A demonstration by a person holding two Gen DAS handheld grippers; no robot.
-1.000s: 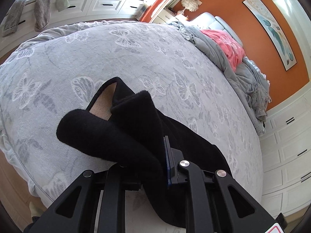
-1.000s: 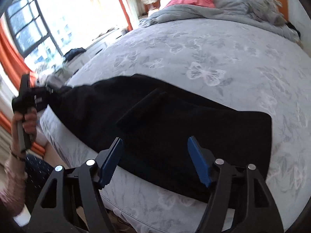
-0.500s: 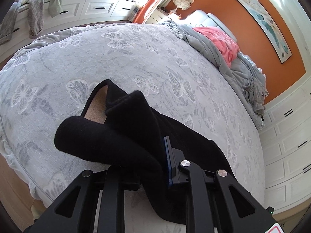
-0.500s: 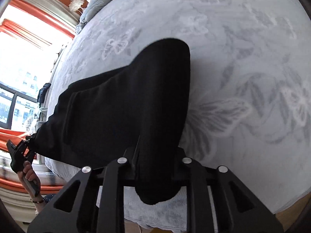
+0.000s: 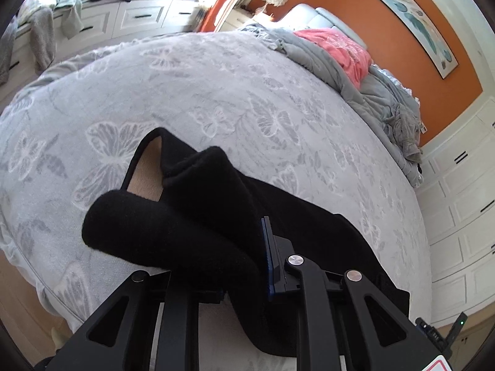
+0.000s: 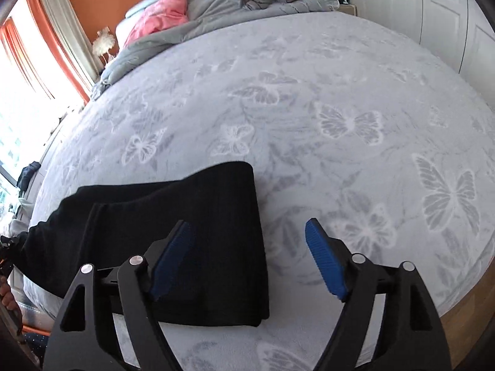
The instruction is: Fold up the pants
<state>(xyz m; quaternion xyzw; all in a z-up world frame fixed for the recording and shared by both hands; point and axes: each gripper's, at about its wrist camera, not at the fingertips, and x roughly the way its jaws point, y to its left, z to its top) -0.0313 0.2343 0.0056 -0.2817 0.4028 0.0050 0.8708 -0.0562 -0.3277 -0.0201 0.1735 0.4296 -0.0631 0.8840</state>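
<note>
Black fleece pants (image 5: 216, 216) lie on the grey butterfly-print bed cover (image 5: 216, 77). My left gripper (image 5: 244, 262) is shut on one end of the pants, where a bunched fold shows a tan lining (image 5: 148, 173). In the right wrist view the pants (image 6: 185, 216) lie flat with a folded edge at the right. My right gripper (image 6: 250, 256) is open and empty just above that edge, its left pad (image 6: 173, 256) over the cloth and its right pad (image 6: 324, 262) over the bare cover (image 6: 340, 92).
Crumpled grey bedding (image 5: 386, 99) and a pink blanket (image 5: 340, 49) lie at the head of the bed. White drawers (image 5: 139, 15) with clothes stand at the far left, white cupboards (image 5: 464, 201) at the right. The bed's near edge (image 6: 464, 293) drops to a wooden floor.
My right gripper, shut on the pants' end half a second ago, has let go and opened; that end now lies folded on the bed. The left gripper keeps its grip, shifted slightly.
</note>
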